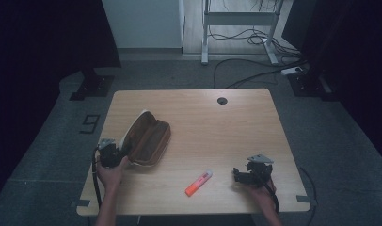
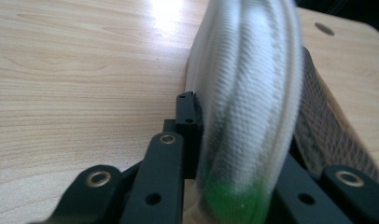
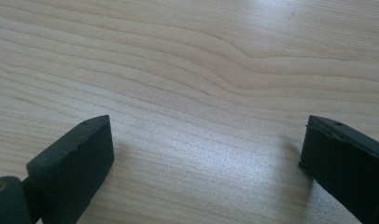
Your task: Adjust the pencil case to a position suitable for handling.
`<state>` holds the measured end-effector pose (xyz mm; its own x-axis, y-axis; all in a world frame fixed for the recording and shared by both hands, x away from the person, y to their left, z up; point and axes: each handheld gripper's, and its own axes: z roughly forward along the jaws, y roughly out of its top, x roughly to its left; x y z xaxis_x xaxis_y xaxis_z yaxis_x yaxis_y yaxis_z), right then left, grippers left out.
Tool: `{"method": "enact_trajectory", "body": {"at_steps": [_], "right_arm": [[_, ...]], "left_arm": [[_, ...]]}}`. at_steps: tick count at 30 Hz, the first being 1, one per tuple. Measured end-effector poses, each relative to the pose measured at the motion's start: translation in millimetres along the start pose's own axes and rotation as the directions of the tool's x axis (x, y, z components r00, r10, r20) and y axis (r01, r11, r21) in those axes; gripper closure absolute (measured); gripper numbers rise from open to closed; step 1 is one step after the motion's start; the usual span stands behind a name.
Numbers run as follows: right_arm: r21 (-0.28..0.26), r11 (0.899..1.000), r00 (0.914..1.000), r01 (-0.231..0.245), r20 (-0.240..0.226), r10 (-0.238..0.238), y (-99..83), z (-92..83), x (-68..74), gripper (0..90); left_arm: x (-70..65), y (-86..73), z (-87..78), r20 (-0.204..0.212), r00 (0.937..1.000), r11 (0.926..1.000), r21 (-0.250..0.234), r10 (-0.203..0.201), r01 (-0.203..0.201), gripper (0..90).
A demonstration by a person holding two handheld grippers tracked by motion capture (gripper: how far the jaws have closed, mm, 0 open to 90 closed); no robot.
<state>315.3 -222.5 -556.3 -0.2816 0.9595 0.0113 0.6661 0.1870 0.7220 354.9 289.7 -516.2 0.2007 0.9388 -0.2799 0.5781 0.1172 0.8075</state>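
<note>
I see the wooden table (image 1: 236, 127) under both claws. The brown pencil case (image 1: 147, 137) lies just ahead of my left gripper (image 1: 115, 151), its long axis running away from that claw toward the table's far edge, the open pale rim (image 2: 248, 93) nearest. My left jaws clamp that fabric rim between them. My right gripper (image 1: 241, 175) rests with jaws spread wide over bare wood, the orange marker (image 1: 198, 183) near its tips.
</note>
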Motion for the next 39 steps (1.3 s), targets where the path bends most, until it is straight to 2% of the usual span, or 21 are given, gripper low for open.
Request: {"method": "enact_trajectory", "body": {"at_steps": [6,8,14,24,32,39], "right_arm": [[0.0,1.0,1.0,-0.001,0.001,0.001,0.0,-0.1,0.0,2.5],[-0.001,1.0,1.0,-0.001,0.001,0.001,0.0,-0.1,0.0,2.5],[-0.001,1.0,1.0,-0.002,0.001,0.002,0.0,-0.1,-0.1,2.7],[-0.001,1.0,1.0,-0.002,0.002,0.002,0.0,-0.1,-0.1,2.8],[-0.001,1.0,1.0,-0.002,0.002,0.002,0.0,-0.1,-0.1,2.8],[-0.001,1.0,1.0,-0.002,0.003,0.002,0.0,-0.3,-0.2,2.9]], "left_arm": [[-1.2,2.2,-8.0,0.005,1.0,0.9989,-0.046,0.006,-0.006,84.3],[-2.2,3.9,-12.8,0.024,0.9997,0.9976,-0.068,0.009,-0.008,84.3],[-4.8,7.4,-21.7,0.058,0.9982,0.9952,-0.097,0.017,-0.011,84.3],[-10.6,10.9,-27.9,0.098,0.9946,0.9929,-0.117,0.033,-0.021,84.5],[-19.6,13.9,-29.5,0.134,0.9889,0.9909,-0.126,0.064,-0.047,84.6],[-26.0,13.4,-25.8,0.14,0.9866,0.9911,-0.114,0.084,-0.069,84.6]]}}
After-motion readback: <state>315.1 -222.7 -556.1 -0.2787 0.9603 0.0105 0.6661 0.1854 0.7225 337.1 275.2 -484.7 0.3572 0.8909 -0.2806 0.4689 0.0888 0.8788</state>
